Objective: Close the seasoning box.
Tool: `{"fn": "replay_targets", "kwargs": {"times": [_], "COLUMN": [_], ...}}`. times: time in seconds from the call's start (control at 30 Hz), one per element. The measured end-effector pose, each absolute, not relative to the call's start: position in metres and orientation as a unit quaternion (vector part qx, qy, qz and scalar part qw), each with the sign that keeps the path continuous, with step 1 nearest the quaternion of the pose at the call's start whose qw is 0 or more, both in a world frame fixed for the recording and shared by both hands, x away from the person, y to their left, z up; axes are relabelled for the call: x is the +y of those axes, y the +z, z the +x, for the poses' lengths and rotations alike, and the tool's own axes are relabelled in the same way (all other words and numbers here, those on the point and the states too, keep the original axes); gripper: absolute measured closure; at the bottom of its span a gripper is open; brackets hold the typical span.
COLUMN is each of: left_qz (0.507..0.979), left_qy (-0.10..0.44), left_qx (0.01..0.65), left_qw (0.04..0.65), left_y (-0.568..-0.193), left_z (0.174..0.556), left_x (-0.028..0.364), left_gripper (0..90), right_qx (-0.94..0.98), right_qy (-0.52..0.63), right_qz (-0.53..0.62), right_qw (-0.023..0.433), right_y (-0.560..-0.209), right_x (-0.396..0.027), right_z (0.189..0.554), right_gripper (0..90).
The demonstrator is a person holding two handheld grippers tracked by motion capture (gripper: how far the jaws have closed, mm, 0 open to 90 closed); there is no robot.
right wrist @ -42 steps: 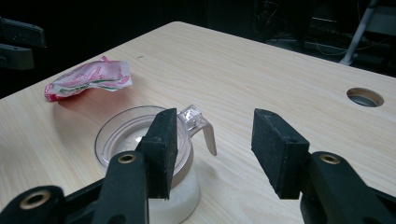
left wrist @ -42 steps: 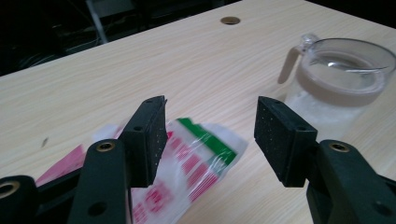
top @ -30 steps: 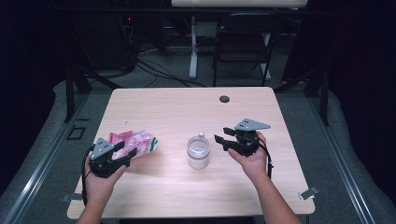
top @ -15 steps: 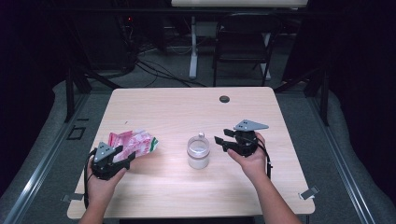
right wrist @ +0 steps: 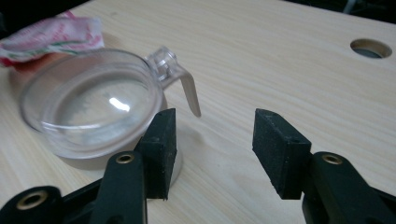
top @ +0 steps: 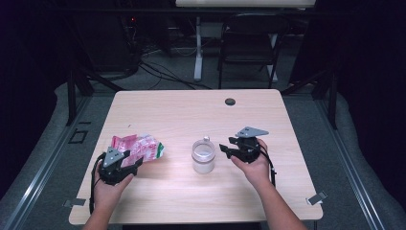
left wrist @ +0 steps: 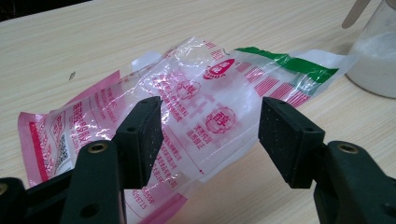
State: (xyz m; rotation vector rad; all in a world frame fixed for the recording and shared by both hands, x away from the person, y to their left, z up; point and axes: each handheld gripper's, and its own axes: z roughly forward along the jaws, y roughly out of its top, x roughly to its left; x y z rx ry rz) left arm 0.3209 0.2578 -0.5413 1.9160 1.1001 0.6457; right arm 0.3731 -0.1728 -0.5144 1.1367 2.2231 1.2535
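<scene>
Overhead, the pale wood-grain counter [top: 172, 115] carries a crinkled pink-and-white plastic bag [top: 139, 146] at about 9 o'clock from a squat clear jar [top: 203, 156], whose lower half holds white powder. The left tongs [top: 135, 164] sit at the bag's near edge, and the right tongs [top: 226, 149] point at the jar from its 3 o'clock side, just beside it; a round dark hole [top: 230, 101] lies in the counter at 12 o'clock. Along the left tongs [left wrist: 210, 135], the jaws stand wide and grip nothing, their matte black pads speckled and blocky; the bag [left wrist: 205, 98] lies flat beyond them, glossy film printed in pink with a green band at one end, and the jar [left wrist: 373, 56] stands at 2 o'clock. Along the right tongs [right wrist: 212, 144], the jaws are likewise wide apart over bare wood, the left pad close against the jar [right wrist: 88, 107], its smooth transparent round lid showing a small hinged tab [right wrist: 180, 79] at 1 o'clock.
</scene>
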Motion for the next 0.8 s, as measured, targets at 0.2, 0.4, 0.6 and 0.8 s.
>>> {"fn": "replay_targets", "kwargs": {"times": [0.2,0.4,0.6,0.8], "left_qz": [0.762,0.765,0.766,0.768], "left_qy": [0.257,0.259,0.258,0.257], "left_qx": [0.434,0.429,0.428,0.425], "left_qw": [0.406,0.405,0.405,0.405], "left_y": [-0.541,-0.541,-0.542,-0.542], "left_z": [0.320,0.320,0.320,0.320], "left_x": [0.256,0.256,0.255,0.253], "left_gripper": [40.1,40.1,40.1,40.1], "right_qx": [0.783,0.781,0.778,0.777], "right_qy": [0.427,0.406,0.402,0.404], "right_qz": [0.418,0.443,0.456,0.458], "right_qw": [0.174,0.169,0.161,0.155], "right_y": [-0.526,-0.536,-0.544,-0.547], "right_x": [-0.173,-0.179,-0.182,-0.183], "right_z": [0.377,0.382,0.386,0.388], "right_gripper": [50.4,50.6,50.7,50.7]}}
